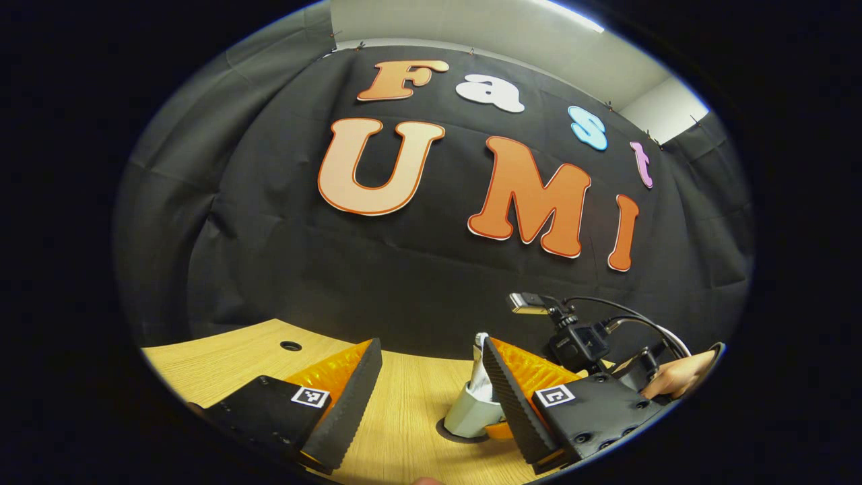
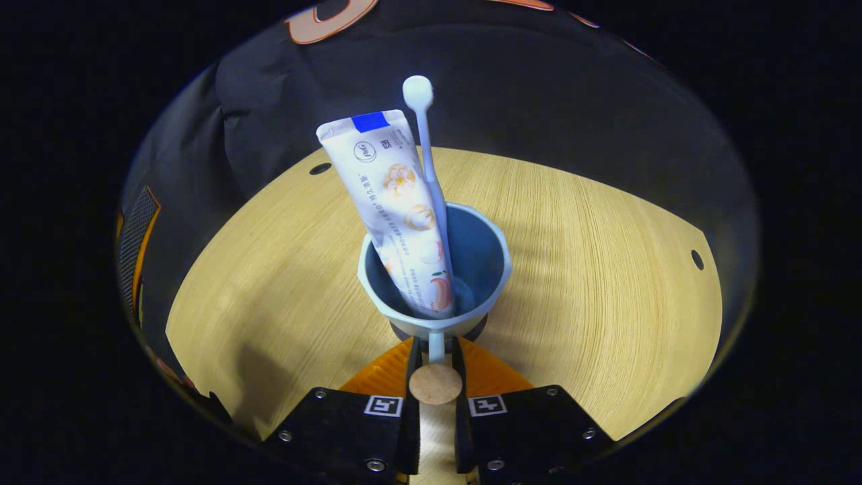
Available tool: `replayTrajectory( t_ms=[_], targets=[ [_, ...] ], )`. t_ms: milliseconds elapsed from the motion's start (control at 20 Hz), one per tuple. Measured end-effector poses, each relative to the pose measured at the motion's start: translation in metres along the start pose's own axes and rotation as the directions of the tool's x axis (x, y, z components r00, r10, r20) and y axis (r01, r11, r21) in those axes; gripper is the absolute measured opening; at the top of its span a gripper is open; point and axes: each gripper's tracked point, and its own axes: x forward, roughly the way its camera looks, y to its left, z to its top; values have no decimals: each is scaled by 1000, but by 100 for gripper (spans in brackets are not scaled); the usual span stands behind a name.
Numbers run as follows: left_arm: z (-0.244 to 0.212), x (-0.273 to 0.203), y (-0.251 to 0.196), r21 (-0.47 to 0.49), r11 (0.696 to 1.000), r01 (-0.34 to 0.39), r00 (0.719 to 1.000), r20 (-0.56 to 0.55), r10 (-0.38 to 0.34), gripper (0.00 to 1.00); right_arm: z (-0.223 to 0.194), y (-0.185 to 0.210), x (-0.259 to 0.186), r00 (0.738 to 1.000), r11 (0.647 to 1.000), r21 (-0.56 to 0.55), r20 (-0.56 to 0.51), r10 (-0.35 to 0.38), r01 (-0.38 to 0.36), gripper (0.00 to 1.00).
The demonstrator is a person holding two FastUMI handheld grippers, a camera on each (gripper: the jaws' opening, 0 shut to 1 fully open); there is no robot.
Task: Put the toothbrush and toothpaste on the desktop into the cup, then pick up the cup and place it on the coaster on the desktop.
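A pale blue-grey cup (image 2: 471,269) stands upright on the wooden desktop (image 2: 606,269), over a dark round coaster (image 2: 479,331) whose edge peeks out beneath it. A white toothpaste tube (image 2: 390,195) and a white toothbrush (image 2: 425,141) lean inside the cup. My right gripper (image 2: 436,347) is shut on the cup's thin handle (image 2: 436,382), which ends in a round cork-coloured disc. In the left gripper view my left gripper (image 1: 429,347) is open and holds nothing. The cup (image 1: 468,411) and coaster (image 1: 450,432) sit partly behind its right finger.
The right gripper's body and camera (image 1: 572,337) and the hand (image 1: 680,374) holding it are at the right of the left gripper view. The desktop has small cable holes (image 1: 291,345) (image 2: 697,259). The booth's black cloth wall stands behind the table.
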Motion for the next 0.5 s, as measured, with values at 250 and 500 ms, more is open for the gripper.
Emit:
replayTrajectory(
  t_ms=[250, 500],
  targets=[
    [-10, 5, -7, -13, 1000, 18, 999, -29, -18, 95, 6, -1, -2, 996, 997, 2, 42, 73, -73, 37],
    [-15, 7, -5, -10, 1000, 9, 999, -49, -10, 94, 8, -10, -20, 987, 995, 35, 129, 93, -98, 73]
  ],
)
